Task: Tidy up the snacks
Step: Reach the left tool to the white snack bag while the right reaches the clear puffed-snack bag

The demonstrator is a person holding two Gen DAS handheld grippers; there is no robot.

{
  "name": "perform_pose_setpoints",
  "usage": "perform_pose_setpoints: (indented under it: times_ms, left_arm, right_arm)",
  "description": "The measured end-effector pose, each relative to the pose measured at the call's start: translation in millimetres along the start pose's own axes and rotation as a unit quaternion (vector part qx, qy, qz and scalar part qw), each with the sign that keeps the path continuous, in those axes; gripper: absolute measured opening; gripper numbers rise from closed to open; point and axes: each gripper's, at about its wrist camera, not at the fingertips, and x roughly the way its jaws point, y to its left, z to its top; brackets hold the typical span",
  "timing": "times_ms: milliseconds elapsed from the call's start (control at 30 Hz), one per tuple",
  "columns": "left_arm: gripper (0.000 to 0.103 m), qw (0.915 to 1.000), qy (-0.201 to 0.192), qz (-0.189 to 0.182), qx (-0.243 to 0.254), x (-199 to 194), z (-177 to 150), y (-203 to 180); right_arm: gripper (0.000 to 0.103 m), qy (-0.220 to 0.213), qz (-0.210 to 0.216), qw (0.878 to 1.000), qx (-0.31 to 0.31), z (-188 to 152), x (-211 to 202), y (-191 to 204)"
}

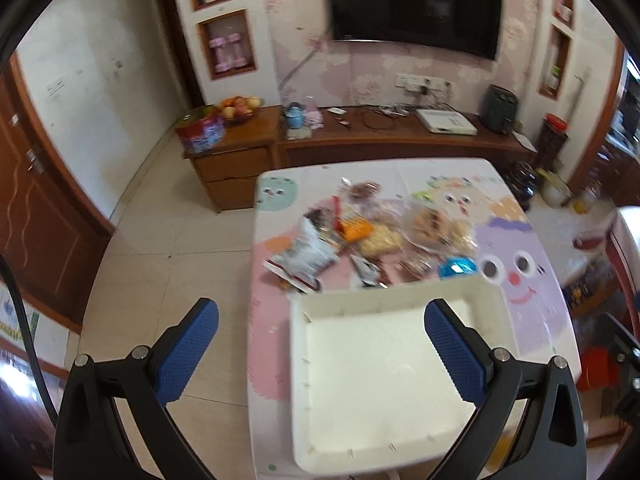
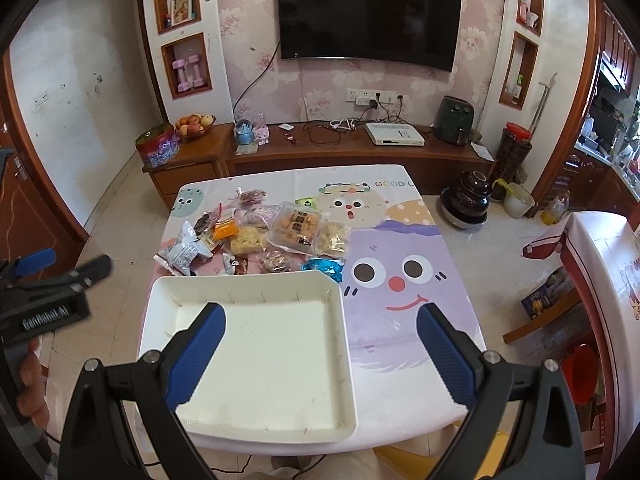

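Plastic, white and smooth, forms the shallow square tray [image 2: 256, 364] on the near end of the bench [image 2: 420, 320], which wears a glossy cartoon-print cloth in pink, lilac and cream. The tray has rounded corners, a raised rim and nothing inside it.

My right claw [image 2: 320, 356] hangs above the tray's near right part, its two blue ribbed pads spread wide and holding nothing. My left claw [image 1: 320, 344] is spread just as wide and equally bare, over the bench's left edge; from the right wrist view only its black side and one blue tip show, with part of my hand [image 2: 34, 384] gripping the handle.

Beyond the tray's far rim lies the heap of crinkly wrapped snacks [image 2: 260, 236]. I can pick out one silver-grey foil bag [image 2: 182, 250] at the left, one clear box of golden biscuits [image 2: 296, 226], one shiny blue foil packet [image 2: 326, 268] touching the tray's far right corner, and one orange packet [image 2: 226, 230]. The rest overlap, so an exact count is not possible. The left wrist view is motion-blurred, and the snack labels are unreadable in both.
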Motion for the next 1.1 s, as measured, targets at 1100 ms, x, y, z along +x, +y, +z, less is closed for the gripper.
perform_pose_setpoints:
  times_ms: [1100]
  left_arm:
    - [0.102,0.9782,0.206,0.006,0.022,296.1,44.4,26.3]
  right_arm:
    - [0.082,0.212,0.052,0.975,0.034,98.4,338.3,-59.8]
